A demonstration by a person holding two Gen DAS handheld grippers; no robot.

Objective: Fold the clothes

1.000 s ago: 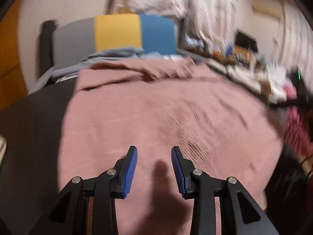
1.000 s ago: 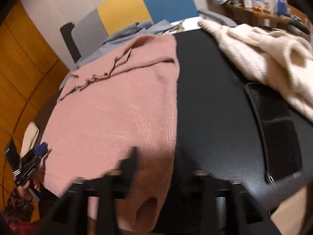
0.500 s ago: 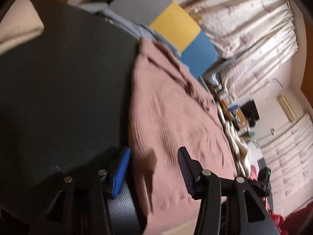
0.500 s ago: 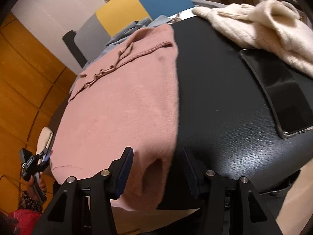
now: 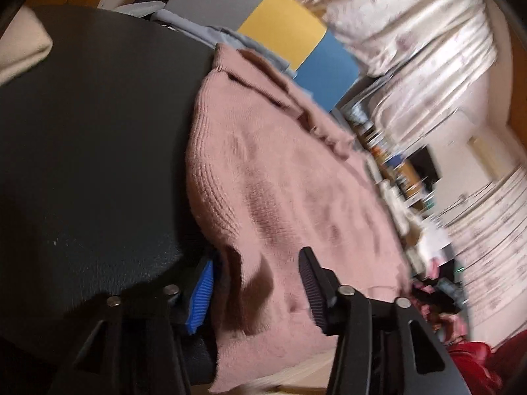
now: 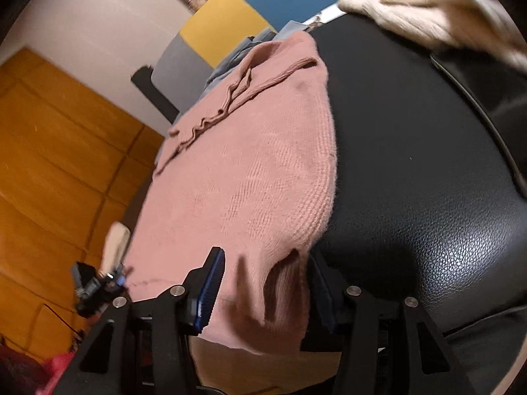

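A pink knitted sweater [image 5: 283,181] lies spread flat on a black leather surface [image 5: 92,151], its hem hanging over the near edge. My left gripper [image 5: 257,286] is open, its jaws straddling the sweater's near left hem corner. In the right wrist view the same sweater [image 6: 250,171] fills the middle, and my right gripper [image 6: 266,293] is open around the near right hem corner, where the fabric dips between the fingers. The left gripper [image 6: 98,289] shows small at that view's lower left, by the other hem corner.
A cream knitted garment [image 6: 438,10] lies at the far right of the black surface [image 6: 421,164]. A dark flat panel [image 6: 477,98] lies below it. A grey, yellow and blue chair back [image 6: 237,16] stands behind. An orange wooden wall [image 6: 49,171] is at left.
Both grippers have dropped to the near edge and moved in on the sweater's hem corners. The fabric now sits between each pair of open jaws.
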